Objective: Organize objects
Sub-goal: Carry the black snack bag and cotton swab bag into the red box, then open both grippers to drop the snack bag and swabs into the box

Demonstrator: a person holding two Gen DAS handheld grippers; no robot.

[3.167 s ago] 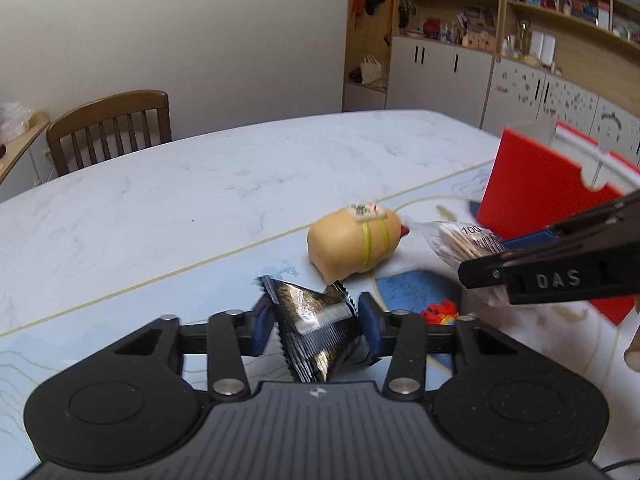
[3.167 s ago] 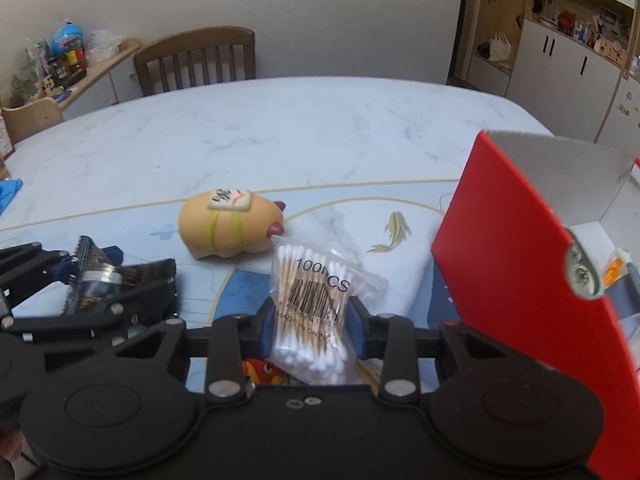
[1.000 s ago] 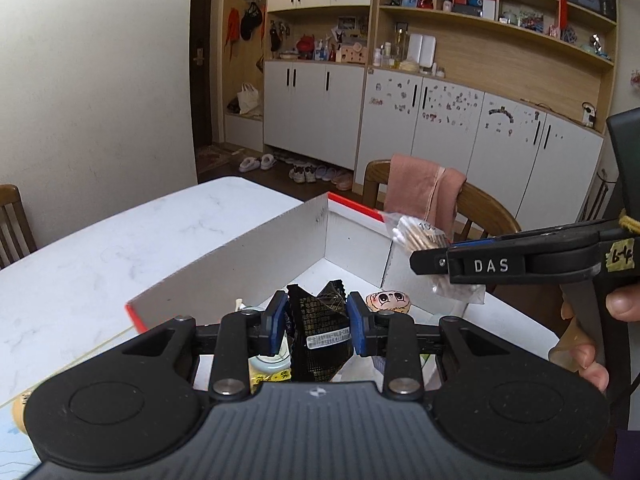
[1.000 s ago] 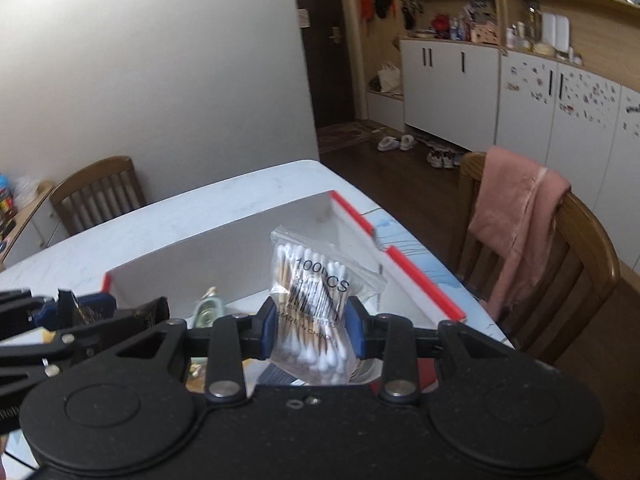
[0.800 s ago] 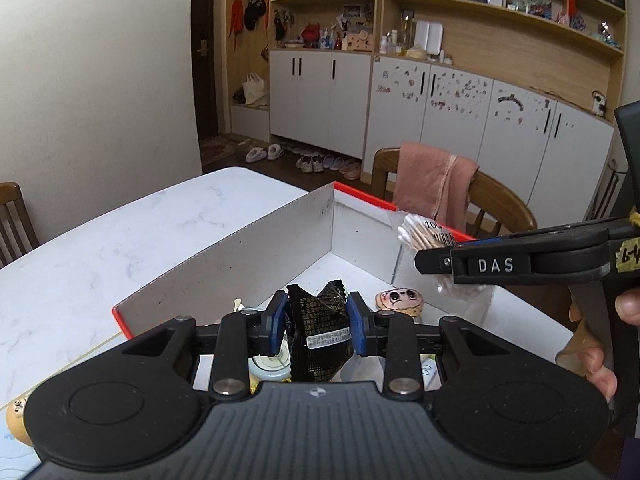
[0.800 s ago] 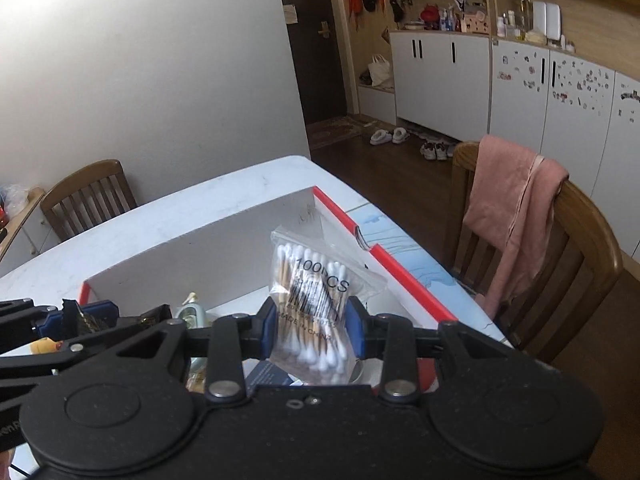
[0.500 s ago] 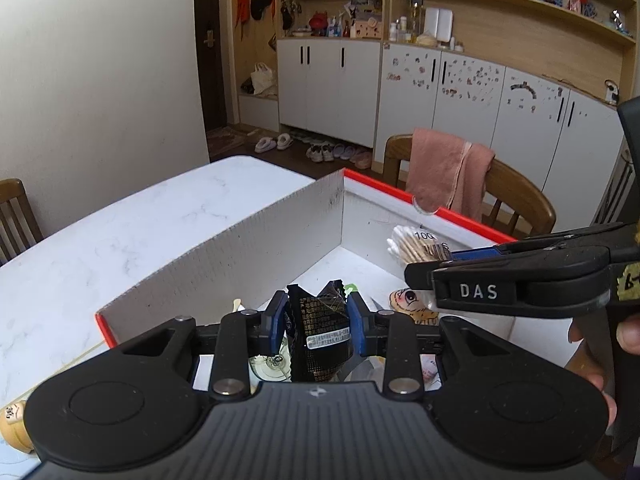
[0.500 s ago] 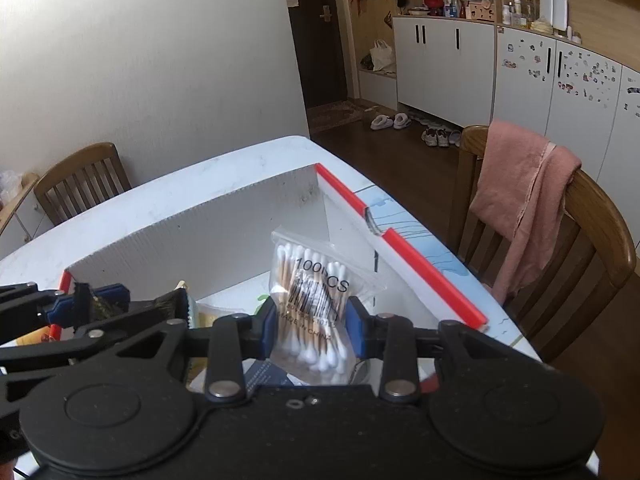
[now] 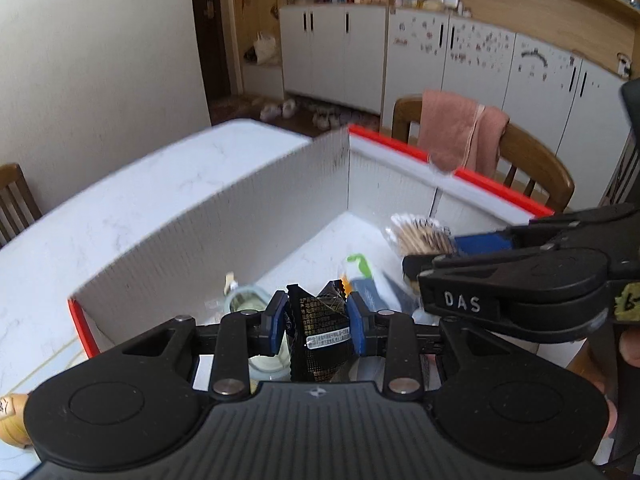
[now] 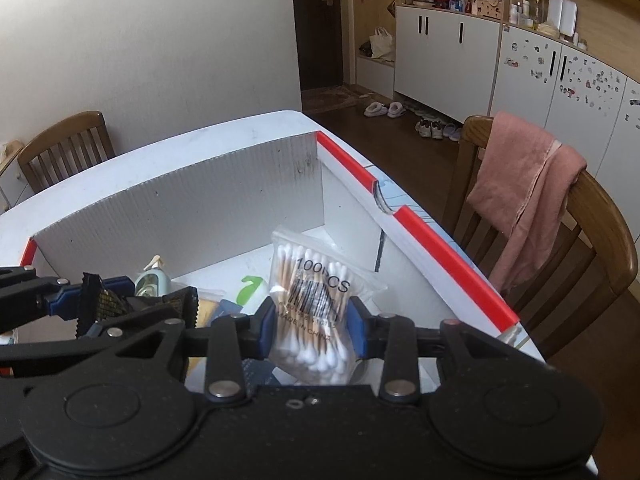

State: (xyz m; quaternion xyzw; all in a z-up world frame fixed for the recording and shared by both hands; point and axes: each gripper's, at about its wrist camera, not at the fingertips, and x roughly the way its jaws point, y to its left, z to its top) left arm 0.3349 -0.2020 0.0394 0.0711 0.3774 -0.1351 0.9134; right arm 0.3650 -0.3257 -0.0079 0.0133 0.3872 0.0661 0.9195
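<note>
My left gripper (image 9: pixel 316 326) is shut on a black foil snack packet (image 9: pixel 320 336) and holds it over the open red-and-white box (image 9: pixel 224 216). My right gripper (image 10: pixel 312 334) is shut on a clear bag of cotton swabs (image 10: pixel 312 300) and holds it inside the same box (image 10: pixel 200 208), to the right of the left gripper. The right gripper (image 9: pixel 436 256) and the swab bag (image 9: pixel 420 234) show in the left wrist view. The left gripper (image 10: pixel 86 304) and the packet (image 10: pixel 100 300) show at the left of the right wrist view.
The box holds several items: a pale green bottle (image 10: pixel 152 280), a green-and-white packet (image 10: pixel 252 286), a blue item (image 9: pixel 370 298). A wooden chair with a pink cloth (image 10: pixel 528 192) stands past the box's right wall. A yellow toy (image 9: pixel 10 420) lies on the table outside the box.
Both grippers carried their items from the table to the box, and over the last second both have moved lower and further in over it. Both stay shut.
</note>
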